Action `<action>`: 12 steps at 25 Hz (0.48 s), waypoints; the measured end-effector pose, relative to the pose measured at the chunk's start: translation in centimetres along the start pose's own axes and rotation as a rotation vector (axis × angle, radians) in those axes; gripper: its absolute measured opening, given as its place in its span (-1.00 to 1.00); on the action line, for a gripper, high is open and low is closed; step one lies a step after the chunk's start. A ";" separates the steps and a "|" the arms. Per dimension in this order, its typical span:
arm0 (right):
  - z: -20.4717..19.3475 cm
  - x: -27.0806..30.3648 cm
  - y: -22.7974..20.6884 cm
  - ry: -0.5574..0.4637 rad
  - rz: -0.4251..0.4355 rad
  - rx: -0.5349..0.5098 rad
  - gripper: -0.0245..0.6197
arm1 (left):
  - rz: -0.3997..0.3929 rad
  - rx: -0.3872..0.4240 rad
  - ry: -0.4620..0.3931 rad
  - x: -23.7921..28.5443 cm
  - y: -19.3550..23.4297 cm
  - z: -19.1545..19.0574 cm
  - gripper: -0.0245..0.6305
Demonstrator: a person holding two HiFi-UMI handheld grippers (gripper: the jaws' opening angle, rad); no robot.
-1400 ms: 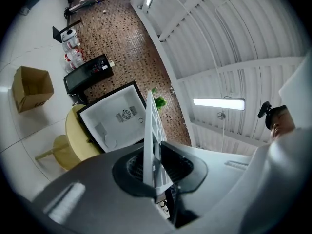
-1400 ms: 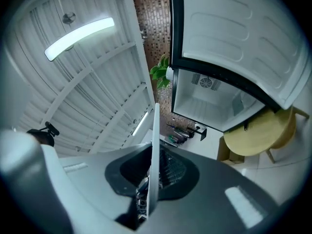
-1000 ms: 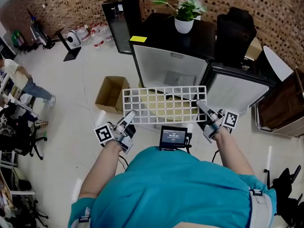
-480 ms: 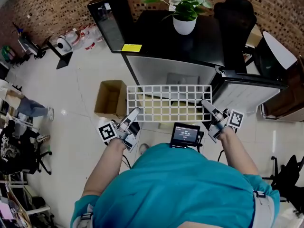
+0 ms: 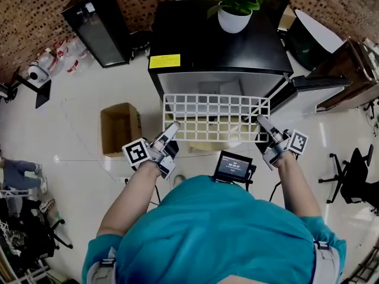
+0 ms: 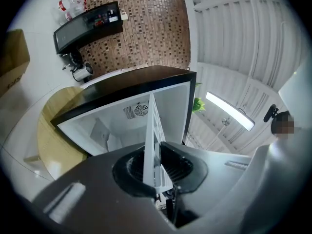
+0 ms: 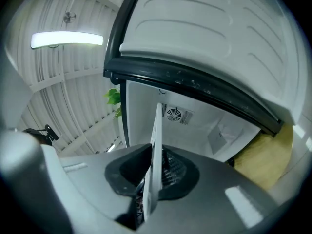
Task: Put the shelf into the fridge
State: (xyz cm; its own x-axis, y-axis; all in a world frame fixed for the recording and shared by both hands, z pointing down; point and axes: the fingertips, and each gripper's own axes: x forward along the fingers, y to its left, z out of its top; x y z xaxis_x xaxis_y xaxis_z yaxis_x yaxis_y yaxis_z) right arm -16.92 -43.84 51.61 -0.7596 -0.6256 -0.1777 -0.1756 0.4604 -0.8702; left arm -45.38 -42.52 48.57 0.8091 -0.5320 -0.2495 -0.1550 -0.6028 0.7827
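A white wire-grid shelf hangs level in front of the open black mini fridge. My left gripper is shut on the shelf's near left corner, and my right gripper is shut on its near right corner. The shelf's far edge lies over the fridge's white interior. In the left gripper view the shelf runs edge-on between the jaws toward the fridge's interior. In the right gripper view the shelf is likewise clamped edge-on, with the fridge door above.
The fridge door stands open to the right. A potted plant sits on the fridge top. An open cardboard box lies on the floor to the left. A black cabinet stands at the back left, a chair at right.
Both grippers have carried the shelf forward to the fridge opening; the fridge now sits closer and more central, and the shelf's far edge overlaps its interior.
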 end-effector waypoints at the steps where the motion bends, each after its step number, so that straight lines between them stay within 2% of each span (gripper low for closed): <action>1: 0.4 0.6 -0.1 -0.008 -0.008 0.004 -0.82 | 0.001 -0.010 0.001 0.3 0.4 0.7 -0.81; 5: 1.6 0.7 -0.6 -0.015 -0.018 0.004 -0.82 | 0.003 -0.027 0.007 1.7 1.1 1.0 -0.81; 9: 3.1 3.0 -0.8 -0.010 -0.005 0.025 -0.82 | 0.038 -0.053 -0.051 2.2 2.8 2.9 -0.81; 12: 3.7 3.1 -0.5 -0.008 0.003 0.026 -0.82 | 0.059 -0.058 -0.071 2.3 2.8 2.7 -0.81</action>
State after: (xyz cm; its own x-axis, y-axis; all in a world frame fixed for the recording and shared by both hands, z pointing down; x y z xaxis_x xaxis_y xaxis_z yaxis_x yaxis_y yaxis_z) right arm -16.89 -48.35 49.84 -0.7553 -0.6291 -0.1838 -0.1568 0.4458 -0.8813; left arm -45.48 -46.97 48.65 0.7573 -0.6072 -0.2402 -0.1663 -0.5351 0.8283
